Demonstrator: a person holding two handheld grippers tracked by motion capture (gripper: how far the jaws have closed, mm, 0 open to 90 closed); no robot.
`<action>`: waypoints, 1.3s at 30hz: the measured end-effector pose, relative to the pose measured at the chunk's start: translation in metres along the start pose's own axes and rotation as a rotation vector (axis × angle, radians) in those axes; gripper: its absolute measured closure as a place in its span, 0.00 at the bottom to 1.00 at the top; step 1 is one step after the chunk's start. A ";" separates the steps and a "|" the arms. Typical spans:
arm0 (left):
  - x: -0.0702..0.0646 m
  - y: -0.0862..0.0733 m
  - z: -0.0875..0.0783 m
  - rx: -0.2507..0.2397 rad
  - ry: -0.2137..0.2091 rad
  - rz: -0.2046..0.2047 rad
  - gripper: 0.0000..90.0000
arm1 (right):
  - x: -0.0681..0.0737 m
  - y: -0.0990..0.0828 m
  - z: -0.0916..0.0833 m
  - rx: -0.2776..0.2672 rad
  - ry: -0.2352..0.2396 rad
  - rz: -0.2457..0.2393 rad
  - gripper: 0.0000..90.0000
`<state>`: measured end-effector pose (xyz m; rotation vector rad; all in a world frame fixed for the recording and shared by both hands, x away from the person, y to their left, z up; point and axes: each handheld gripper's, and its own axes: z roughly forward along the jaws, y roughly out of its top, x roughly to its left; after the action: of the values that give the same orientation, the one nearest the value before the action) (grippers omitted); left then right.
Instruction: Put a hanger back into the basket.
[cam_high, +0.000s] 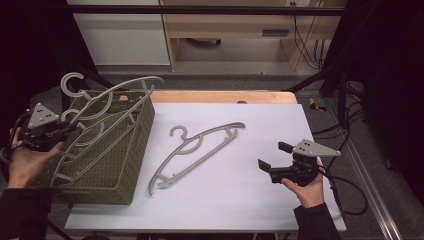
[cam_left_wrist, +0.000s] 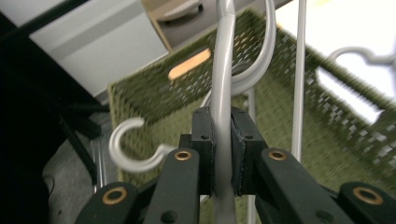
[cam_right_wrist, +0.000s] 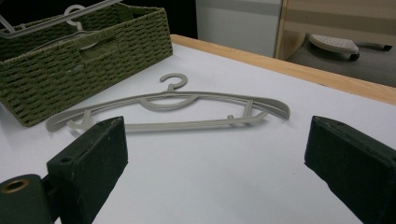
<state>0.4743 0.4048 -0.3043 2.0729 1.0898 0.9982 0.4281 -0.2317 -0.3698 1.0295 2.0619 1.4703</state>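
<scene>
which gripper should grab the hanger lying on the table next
Right. The right gripper is open, empty and faces the loose hanger on the table; the left gripper is shut on another hanger over the basket.

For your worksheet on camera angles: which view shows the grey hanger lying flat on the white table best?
The high view: the flat hanger shows whole from above, hook to both ends, apart from the green woven basket. The right gripper view also shows it whole, but low and foreshortened beyond the open right claw. The left gripper view looks at the basket instead.

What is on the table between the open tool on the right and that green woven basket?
One grey plastic hanger lies flat on the white table between the right tool and the green woven basket, apart from both. The high view and the right gripper view show it.
</scene>
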 end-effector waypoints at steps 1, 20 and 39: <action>0.003 -0.004 0.001 0.010 0.008 -0.007 0.91 | 0.000 0.000 0.000 0.000 0.002 -0.004 0.07; 0.023 -0.051 0.021 0.147 0.005 -0.104 0.91 | 0.001 -0.001 0.005 0.018 0.007 -0.011 0.07; 0.002 -0.058 0.064 0.401 -0.054 -0.127 0.90 | 0.001 -0.002 0.005 0.025 0.008 -0.014 0.06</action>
<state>0.5032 0.4259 -0.3828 2.2870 1.4680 0.6990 0.4300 -0.2281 -0.3730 1.0183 2.0933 1.4476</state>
